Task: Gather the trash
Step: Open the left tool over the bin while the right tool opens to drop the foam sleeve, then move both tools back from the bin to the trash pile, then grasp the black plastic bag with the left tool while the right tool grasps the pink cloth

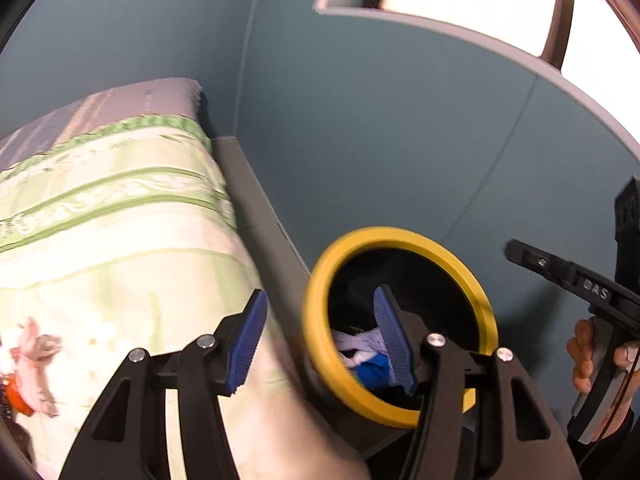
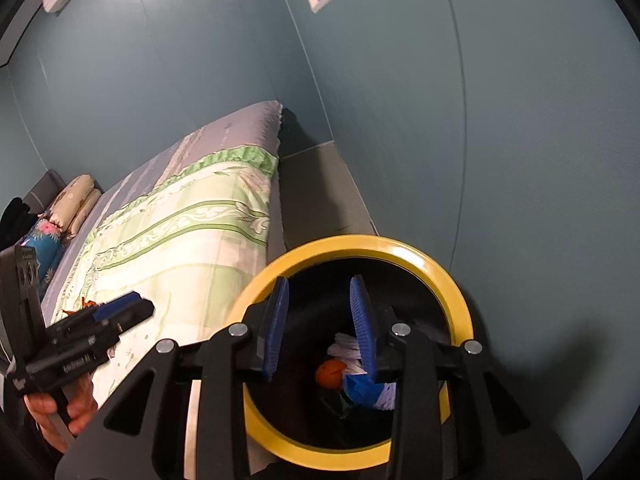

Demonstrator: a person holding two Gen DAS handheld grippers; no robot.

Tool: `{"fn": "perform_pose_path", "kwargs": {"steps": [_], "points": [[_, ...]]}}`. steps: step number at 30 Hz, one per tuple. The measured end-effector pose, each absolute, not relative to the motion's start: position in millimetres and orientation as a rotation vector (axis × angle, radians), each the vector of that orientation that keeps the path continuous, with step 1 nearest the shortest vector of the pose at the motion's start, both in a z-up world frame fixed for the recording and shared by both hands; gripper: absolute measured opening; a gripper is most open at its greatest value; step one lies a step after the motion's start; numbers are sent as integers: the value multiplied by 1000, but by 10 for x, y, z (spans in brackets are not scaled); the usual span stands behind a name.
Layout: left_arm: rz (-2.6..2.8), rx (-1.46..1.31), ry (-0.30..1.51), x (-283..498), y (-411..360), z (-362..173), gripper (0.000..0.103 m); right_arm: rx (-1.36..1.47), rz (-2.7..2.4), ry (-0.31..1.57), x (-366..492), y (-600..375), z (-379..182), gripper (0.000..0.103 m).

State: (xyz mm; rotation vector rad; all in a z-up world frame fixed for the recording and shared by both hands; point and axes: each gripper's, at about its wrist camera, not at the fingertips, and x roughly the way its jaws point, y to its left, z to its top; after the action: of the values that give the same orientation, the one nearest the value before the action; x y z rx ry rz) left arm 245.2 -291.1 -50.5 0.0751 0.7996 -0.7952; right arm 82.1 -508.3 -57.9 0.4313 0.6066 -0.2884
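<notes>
I have the right tongs poised directly over the mouth of the yellow-rimmed bin, pads parted with nothing between them, which I read as a piece just let fall: below them, at the bottom of the black liner, lie a white-and-blue wrapper and a small orange scrap. The bin stands on the floor in the narrow strip between the side edge of the bed and the blue wall, so anything lifted off the bedcover has only a short way to go. My left tongs are released too, empty, and sit above the bed's edge beside the bin, one pad over its rim. More trash seems to wait on the bedcover: a pinkish crumpled bit with something orange near the bed's near edge, though it is too blurred to name. Pillows lie at the far end, out of the way. The main nuisance, I judge, is crowding: both tools near the one bin mouth, with the wall close behind it.
</notes>
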Motion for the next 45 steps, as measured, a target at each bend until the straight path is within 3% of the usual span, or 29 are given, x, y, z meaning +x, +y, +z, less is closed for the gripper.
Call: {"fn": "perform_pose_path", "kwargs": {"steps": [4,12,18,25,34,45], "points": [[-724,50,753,2555,-2479,-304,58,402,-246,570,811,-4887,-398,42],[-546,12,687,2718,-1484,-62,67,291,-78,532,1020,-4093,-132,51],[-376,-25,673,2873,-641,-65,81,201,95,537,1280,-3334,-132,64],[-212,-53,682,3062,231,-139,84,118,260,556,1606,-2530,-299,79],[-109,-128,749,3039,994,-488,84,64,360,666,2117,-1848,-692,83],[-106,-107,923,2897,1143,-1207,84,-73,428,794,2594,-1253,-1215,81]]}}
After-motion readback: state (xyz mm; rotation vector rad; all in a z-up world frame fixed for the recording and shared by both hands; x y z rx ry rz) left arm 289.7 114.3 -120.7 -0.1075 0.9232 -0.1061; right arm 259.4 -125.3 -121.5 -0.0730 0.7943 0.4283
